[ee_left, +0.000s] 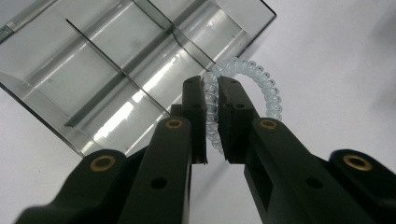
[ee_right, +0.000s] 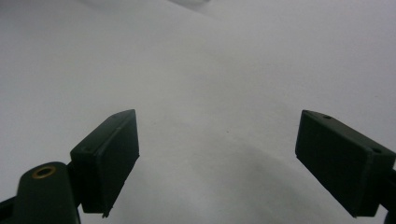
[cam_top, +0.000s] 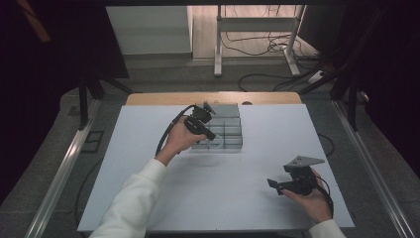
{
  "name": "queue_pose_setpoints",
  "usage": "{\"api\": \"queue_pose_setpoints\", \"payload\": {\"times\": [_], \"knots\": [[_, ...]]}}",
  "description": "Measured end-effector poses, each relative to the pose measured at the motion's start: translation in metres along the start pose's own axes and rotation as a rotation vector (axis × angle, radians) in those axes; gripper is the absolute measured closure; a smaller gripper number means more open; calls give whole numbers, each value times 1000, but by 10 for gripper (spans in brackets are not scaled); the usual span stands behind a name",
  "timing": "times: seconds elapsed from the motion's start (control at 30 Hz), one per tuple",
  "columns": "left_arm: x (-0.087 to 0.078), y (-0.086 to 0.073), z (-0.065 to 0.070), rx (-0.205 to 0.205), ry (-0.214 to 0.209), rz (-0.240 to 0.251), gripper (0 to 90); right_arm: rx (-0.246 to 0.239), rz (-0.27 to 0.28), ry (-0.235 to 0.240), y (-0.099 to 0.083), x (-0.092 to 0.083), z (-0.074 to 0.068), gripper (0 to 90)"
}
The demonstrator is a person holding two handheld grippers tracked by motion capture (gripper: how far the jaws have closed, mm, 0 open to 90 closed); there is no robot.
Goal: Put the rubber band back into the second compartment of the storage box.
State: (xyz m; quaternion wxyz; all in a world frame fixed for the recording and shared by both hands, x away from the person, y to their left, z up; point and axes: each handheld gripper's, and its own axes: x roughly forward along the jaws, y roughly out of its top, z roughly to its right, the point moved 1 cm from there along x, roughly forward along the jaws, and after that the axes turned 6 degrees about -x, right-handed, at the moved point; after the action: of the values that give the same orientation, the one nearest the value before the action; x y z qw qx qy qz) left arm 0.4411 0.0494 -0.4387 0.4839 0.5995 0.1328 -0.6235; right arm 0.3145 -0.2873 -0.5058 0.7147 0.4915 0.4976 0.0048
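Observation:
A clear spiral hair tie [ee_left: 243, 86] is pinched between the pads of my left gripper [ee_left: 213, 91], which is shut on it. Its loop curls out to the right of the jaws, above the white table. A grey see-through organizer box [ee_left: 116, 60] with several compartments lies just past the jaws to the left. In the high view my left gripper [cam_top: 214, 136] hovers over the front part of that box [cam_top: 229, 113] at the table's far middle. My right gripper [cam_top: 275, 186] rests near the front right of the table, jaws wide open with nothing between them [ee_right: 215, 154].
The white table top [cam_top: 247, 158] lies around the box. A wooden strip [cam_top: 163, 98] runs along its far edge. Behind the table are a metal stand [cam_top: 257, 29] and cables on the floor. Metal rails flank the table left and right.

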Motion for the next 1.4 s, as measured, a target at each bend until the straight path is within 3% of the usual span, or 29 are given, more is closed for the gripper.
{"api": "queue_pose_setpoints", "payload": {"times": [0.7, 0.97, 1.1, 1.4], "knots": [[10, 31, -18, -34, 23, 2, 821, 7, -3, 1, 0, 0, 1, 141], [13, 43, -28, -74, 6, 21, 821, 9, 1, 5, 0, 0, 1, 141], [15, 48, -30, -75, 6, 23, 821, 10, 1, 7, -1, 0, 2, 141], [23, 59, -34, -67, 48, 13, 821, 9, 0, 7, -1, 0, 2, 141]]}}
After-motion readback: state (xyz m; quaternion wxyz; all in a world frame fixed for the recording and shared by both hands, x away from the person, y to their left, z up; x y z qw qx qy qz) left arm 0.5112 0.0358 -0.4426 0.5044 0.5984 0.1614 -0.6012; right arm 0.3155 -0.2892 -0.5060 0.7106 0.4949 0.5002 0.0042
